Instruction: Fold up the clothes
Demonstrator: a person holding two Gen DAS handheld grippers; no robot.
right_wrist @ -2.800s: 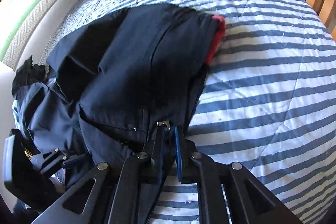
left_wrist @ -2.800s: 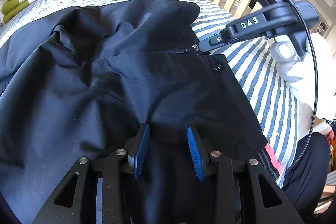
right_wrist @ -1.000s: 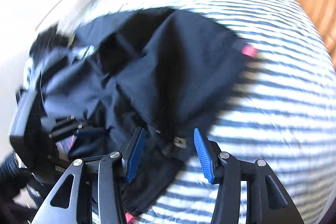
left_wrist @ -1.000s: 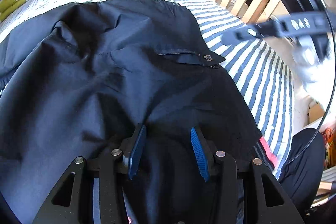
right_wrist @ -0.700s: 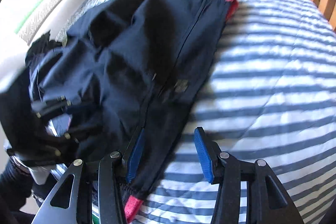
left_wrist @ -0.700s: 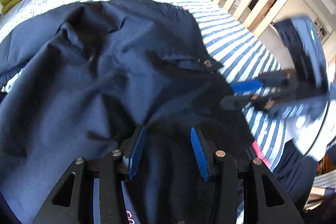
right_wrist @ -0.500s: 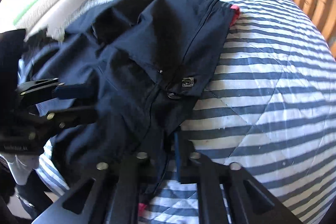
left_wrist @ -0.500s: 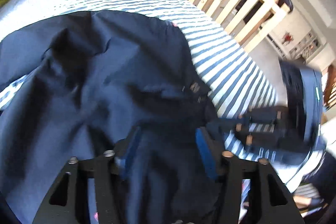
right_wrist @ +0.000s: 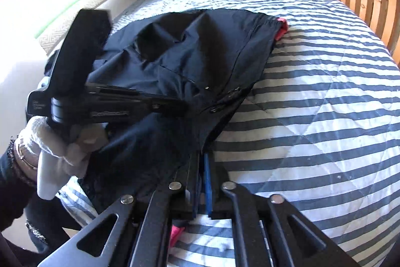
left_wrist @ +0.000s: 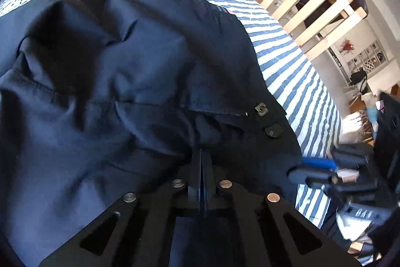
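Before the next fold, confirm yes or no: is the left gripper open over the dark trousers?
No. The left gripper has its fingers pressed together, pinching a fold of the dark trousers near the zip.

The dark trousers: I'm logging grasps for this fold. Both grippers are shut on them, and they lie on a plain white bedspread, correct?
Not quite. Both the left gripper and right gripper are shut on the dark trousers, but the bedspread is blue-and-white striped, not plain white. The right wrist view shows it clearly.
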